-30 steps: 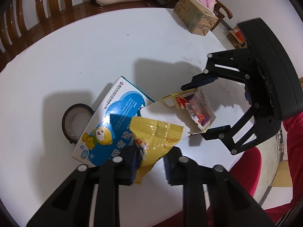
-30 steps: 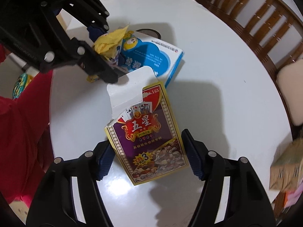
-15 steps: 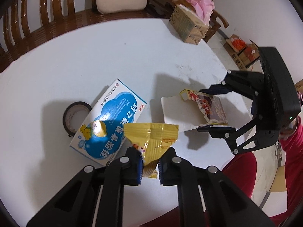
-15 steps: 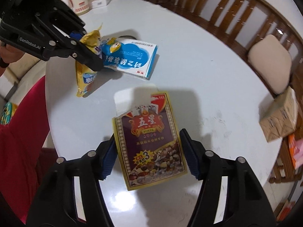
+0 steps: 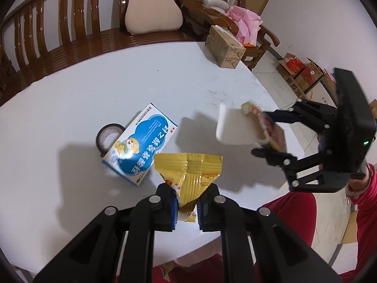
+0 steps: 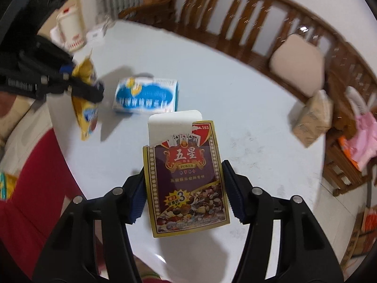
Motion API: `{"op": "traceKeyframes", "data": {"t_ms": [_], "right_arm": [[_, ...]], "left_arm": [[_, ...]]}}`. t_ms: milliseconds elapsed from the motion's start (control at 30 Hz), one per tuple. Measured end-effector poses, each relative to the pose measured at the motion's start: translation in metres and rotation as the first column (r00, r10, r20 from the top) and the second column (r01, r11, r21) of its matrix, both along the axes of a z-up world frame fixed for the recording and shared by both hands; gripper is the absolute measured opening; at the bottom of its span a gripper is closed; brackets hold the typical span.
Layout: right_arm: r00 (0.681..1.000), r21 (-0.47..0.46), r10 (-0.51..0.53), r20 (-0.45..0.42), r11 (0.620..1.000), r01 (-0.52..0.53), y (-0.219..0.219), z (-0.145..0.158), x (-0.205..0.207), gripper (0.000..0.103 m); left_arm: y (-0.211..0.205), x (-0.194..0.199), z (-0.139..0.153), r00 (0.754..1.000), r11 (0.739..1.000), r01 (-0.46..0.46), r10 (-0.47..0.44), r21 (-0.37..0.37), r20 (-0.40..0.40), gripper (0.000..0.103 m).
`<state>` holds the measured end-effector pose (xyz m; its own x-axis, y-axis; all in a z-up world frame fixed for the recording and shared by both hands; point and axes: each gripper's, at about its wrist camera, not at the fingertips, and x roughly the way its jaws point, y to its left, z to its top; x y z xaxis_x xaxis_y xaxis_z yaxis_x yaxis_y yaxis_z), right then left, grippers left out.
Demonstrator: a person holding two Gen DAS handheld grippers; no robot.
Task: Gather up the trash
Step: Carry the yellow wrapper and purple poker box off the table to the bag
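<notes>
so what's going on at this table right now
A person is clearing trash with a gripper in each hand. The left gripper is shut on a yellow snack wrapper, held above the white table. The right gripper has a playing card box between its closing jaws, also off the table. A blue and white box and a roll of tape lie uncollected on it.

White round counter [image 5: 99, 89]. Roll of dark tape [image 5: 108, 137] lies flat on it, touching the left side of the blue-and-white box. Brown cardboard carton [image 5: 223, 49] sits at the far counter edge. Curved wooden bench [image 5: 59, 28] wraps behind the counter; beige cushion [image 5: 153, 21] leans upright on its backrest. Pink plastic bag [image 5: 247, 27] on a wooden armchair [image 5: 207, 11] beyond the carton. Open cardboard boxes [image 5: 304, 73] on the tiled floor, right. White cup [image 6: 70, 29], blurred, far left counter edge.
</notes>
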<state>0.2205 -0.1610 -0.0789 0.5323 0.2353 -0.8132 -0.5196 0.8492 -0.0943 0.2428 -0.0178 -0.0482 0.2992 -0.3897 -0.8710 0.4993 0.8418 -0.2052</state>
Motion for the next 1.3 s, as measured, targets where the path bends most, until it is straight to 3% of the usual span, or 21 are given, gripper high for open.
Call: {"op": "traceKeyframes", "data": {"t_ms": [267,667,867,1300], "right_arm": [[0.993,0.059,-0.075,0.087,0.996,0.070,0.018,0.060,-0.051,0.058],[0.984,0.042,-0.087,0.154,0.996,0.081,0.037,0.094,-0.127,0.058],[0.986,0.034,-0.076,0.148,0.997,0.071,0.049,0.085,-0.156,0.058],[0.993,0.034,-0.098,0.072,0.995,0.096,0.061,0.035,-0.206,0.058]], "left_arm": [[0.012,-0.044,0.036,0.998,1.000,-0.012,0.012,-0.007,0.069,0.012],[0.017,-0.116,0.047,0.994,1.000,0.015,-0.016,0.011,0.112,0.012],[0.019,-0.146,0.031,0.996,0.999,0.035,-0.034,-0.007,0.083,0.012],[0.028,-0.186,-0.024,0.999,1.000,0.029,-0.028,-0.003,0.033,0.012]]}}
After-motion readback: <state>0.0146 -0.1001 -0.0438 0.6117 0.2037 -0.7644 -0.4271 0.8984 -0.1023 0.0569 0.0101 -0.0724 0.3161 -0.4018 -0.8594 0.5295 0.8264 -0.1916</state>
